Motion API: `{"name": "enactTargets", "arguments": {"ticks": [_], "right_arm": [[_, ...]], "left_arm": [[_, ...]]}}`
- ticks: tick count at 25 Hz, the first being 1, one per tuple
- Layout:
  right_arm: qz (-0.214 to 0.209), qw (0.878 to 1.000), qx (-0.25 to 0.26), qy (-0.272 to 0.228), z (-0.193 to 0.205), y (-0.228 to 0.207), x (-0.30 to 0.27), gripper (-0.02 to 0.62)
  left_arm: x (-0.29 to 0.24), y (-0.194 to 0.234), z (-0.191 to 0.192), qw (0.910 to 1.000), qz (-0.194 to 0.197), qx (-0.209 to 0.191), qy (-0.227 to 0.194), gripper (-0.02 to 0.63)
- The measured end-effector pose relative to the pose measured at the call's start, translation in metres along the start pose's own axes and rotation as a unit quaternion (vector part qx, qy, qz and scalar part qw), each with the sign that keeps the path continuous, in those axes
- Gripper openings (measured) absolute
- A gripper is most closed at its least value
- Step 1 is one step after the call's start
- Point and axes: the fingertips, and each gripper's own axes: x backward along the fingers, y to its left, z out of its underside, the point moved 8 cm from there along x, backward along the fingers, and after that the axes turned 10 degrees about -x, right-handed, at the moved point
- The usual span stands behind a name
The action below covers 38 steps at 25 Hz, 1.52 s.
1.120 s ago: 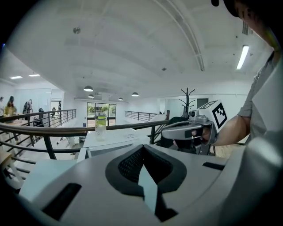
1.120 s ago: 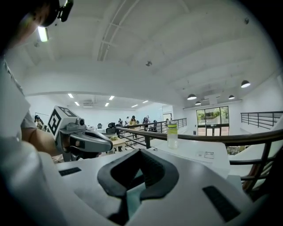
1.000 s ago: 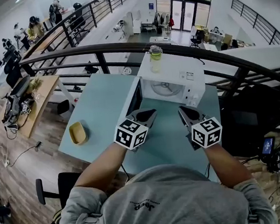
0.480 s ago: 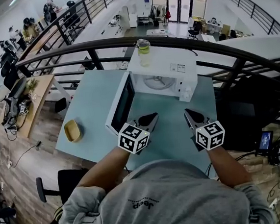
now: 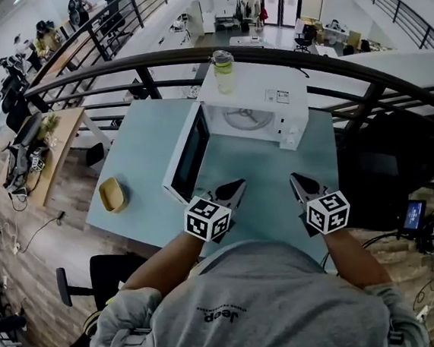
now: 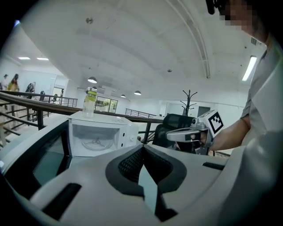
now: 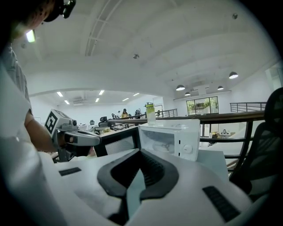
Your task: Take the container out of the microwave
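Note:
The white microwave stands at the far side of the pale blue table, its door swung open to the left. Only the glass turntable shows inside the cavity. A yellow container lies on the table's left part, apart from the microwave. My left gripper and right gripper hover side by side over the table's near part, short of the microwave, both shut and empty. The left gripper view shows the open microwave ahead; the right gripper view shows the microwave too.
A clear bottle with a green lid stands on top of the microwave. A dark curved railing runs behind the table. A black chair sits at the near left, and a dark chair stands to the right.
Both grippers have drawn back from the microwave toward my body and sunk lower. Their jaws stayed shut.

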Motion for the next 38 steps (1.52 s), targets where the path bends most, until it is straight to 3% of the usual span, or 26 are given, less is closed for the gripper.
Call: {"name": "enactTargets", "arguments": {"ticks": [7, 38], "right_arm": [[0.002, 1.000, -0.024, 0.011, 0.012, -0.006, -0.002, 0.017], [-0.001, 0.999, -0.025, 0.020, 0.011, -0.010, -0.006, 0.016]], "left_arm": [[0.008, 0.010, 0.011, 0.9992, -0.012, 0.038, -0.002, 0.018], [0.012, 0.007, 0.007, 0.9996, -0.003, 0.026, -0.011, 0.018]]}}
